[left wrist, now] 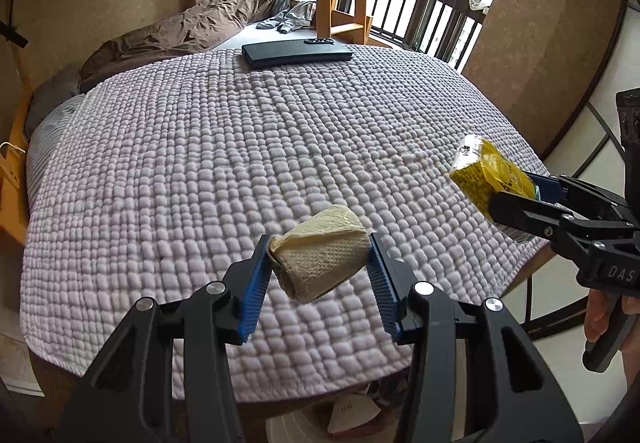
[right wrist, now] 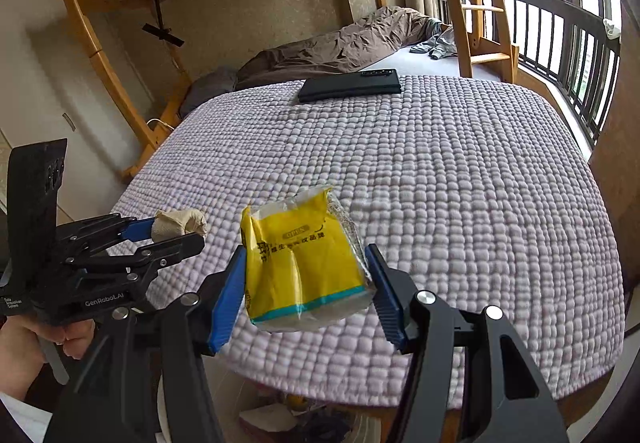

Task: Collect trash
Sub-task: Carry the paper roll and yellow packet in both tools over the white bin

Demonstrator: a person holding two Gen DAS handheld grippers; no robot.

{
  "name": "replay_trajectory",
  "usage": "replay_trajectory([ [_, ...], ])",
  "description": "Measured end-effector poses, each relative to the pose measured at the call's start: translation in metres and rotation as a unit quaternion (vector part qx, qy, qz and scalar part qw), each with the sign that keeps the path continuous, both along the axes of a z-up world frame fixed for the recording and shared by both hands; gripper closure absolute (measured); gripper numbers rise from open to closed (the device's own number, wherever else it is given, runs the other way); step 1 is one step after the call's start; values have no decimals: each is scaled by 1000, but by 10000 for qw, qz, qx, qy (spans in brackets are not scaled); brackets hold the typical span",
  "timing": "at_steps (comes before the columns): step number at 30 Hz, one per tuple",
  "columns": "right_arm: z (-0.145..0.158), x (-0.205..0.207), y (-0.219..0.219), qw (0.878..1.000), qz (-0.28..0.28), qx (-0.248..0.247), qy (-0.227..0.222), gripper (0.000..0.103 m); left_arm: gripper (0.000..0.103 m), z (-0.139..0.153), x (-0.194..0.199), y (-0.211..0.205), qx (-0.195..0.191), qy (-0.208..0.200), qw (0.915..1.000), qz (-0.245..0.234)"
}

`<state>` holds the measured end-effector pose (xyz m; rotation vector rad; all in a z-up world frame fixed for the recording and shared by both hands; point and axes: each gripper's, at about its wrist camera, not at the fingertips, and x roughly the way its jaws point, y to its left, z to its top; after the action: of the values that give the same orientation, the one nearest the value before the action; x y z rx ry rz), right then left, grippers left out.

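Left gripper (left wrist: 320, 271) clamped on crumpled tissue wad (left wrist: 320, 259), right gripper (right wrist: 306, 287) gripping yellow tissue packet (right wrist: 300, 267) (both above quilted cover (left wrist: 240, 147)), black case (left wrist: 296, 54) beyond

Each tool is matte black plastic with angular linked arms, round silver screws at the pivots and ribbed blue pads inside its two fingers. The left tool (right wrist: 176, 233) bears white "GenRobot.AI" lettering, and the right tool (left wrist: 516, 199) shows "DAS" on its body.

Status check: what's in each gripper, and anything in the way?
Left gripper shut on crumpled tissue. Right gripper shut on yellow packet. Both above quilt. Nothing blocking.
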<state>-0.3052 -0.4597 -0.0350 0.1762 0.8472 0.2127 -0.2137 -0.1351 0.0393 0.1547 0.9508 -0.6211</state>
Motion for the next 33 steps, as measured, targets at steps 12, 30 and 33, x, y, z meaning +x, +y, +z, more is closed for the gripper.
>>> replay_trajectory([
  [12, 0, -36, 11, 9999, 118, 30, 95, 46, 54, 1, -28, 7, -28, 77, 9999, -89],
  [30, -11, -100, 29, 9990, 271, 108, 338, 46, 54, -5, -78, 17, 119, 219, 9986, -461],
  [33, -12, -107, 32, 9987, 312, 102, 391, 46, 54, -7, -85, 21, 130, 260, 9983, -511],
])
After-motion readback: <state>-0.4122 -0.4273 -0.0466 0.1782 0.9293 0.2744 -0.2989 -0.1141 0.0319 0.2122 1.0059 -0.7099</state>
